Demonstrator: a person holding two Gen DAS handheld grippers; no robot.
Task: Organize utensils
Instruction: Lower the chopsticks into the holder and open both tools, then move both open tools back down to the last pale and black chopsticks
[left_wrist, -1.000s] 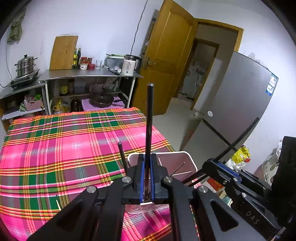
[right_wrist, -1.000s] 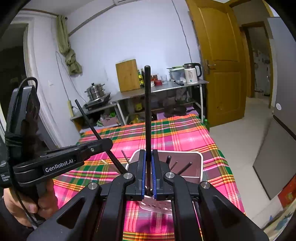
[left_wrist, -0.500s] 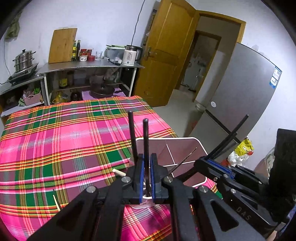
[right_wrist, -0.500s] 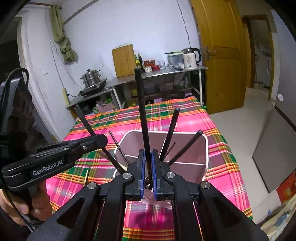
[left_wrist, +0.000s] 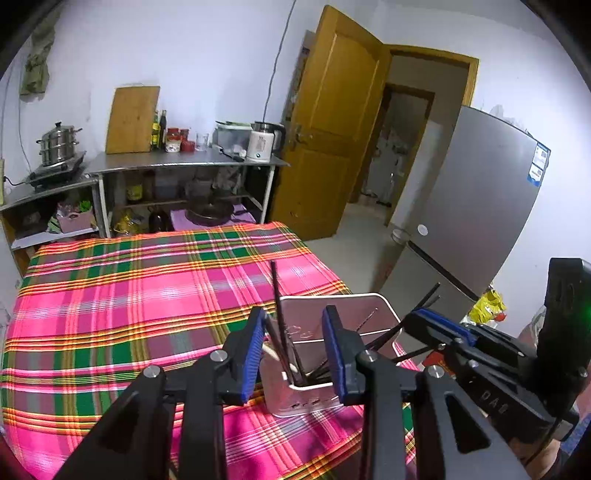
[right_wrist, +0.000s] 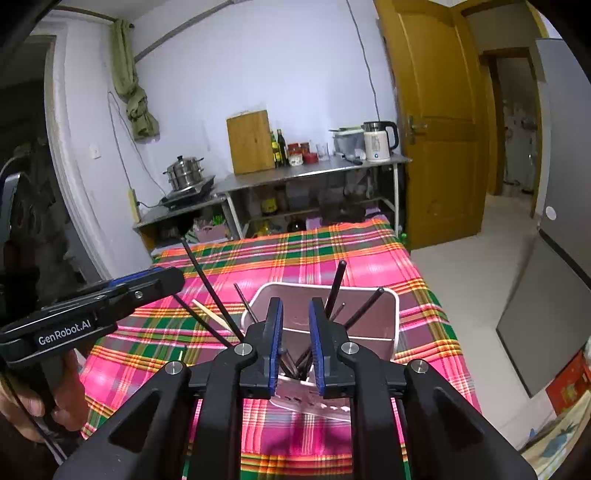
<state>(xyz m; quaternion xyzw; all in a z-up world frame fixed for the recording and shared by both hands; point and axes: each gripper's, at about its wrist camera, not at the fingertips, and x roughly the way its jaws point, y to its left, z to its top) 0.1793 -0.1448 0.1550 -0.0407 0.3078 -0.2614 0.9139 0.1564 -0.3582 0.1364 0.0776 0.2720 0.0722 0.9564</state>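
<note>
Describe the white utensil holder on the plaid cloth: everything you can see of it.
The utensil holder is a white, plastic-looking tub with rounded corners, an open top and a divider across the inside. It stands upright on the plaid tablecloth near the table's front edge. Several dark chopsticks lean in it at different angles, tips down, and one pale chopstick sticks out over its left side. The left gripper and the right gripper are both open, poised just above its near rim.

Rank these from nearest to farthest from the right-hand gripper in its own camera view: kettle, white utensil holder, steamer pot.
1. White utensil holder, just beyond the right gripper.
2. Steamer pot, far left on a low shelf.
3. Kettle, far right on the counter; nearly level with the pot.
</note>
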